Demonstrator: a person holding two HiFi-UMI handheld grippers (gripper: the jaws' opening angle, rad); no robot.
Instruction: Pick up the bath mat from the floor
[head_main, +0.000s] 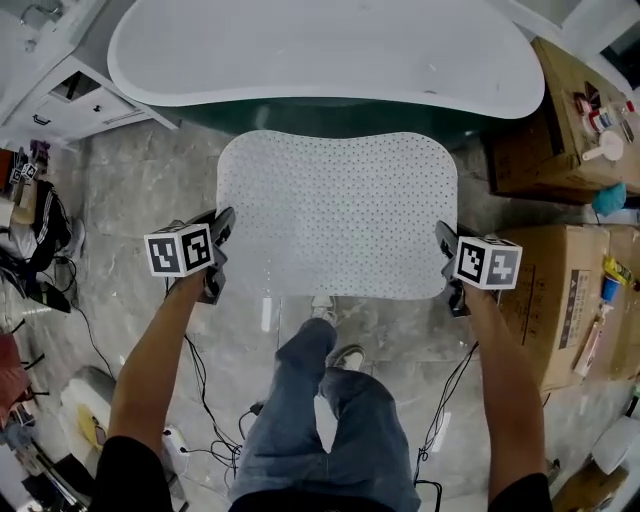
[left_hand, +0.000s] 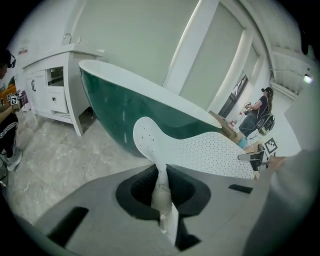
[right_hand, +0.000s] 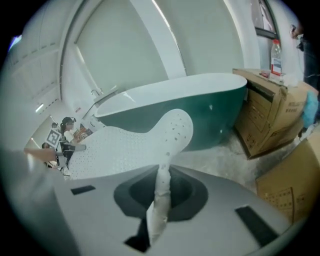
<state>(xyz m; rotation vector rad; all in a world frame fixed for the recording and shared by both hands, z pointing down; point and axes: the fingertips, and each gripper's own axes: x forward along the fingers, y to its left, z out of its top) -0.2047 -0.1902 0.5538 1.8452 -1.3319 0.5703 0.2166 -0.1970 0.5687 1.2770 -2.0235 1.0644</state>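
The white perforated bath mat hangs stretched flat in the air in front of the bathtub, clear of the floor. My left gripper is shut on the mat's left edge. In the left gripper view the bath mat runs out from between the closed jaws of the left gripper. My right gripper is shut on the mat's right edge. From the right gripper, the bath mat spreads to the left, pinched as a thin fold between the jaws.
A white and green bathtub stands just beyond the mat. Cardboard boxes with bottles are at the right. A white cabinet is at the left. Cables trail on the marble floor by the person's legs.
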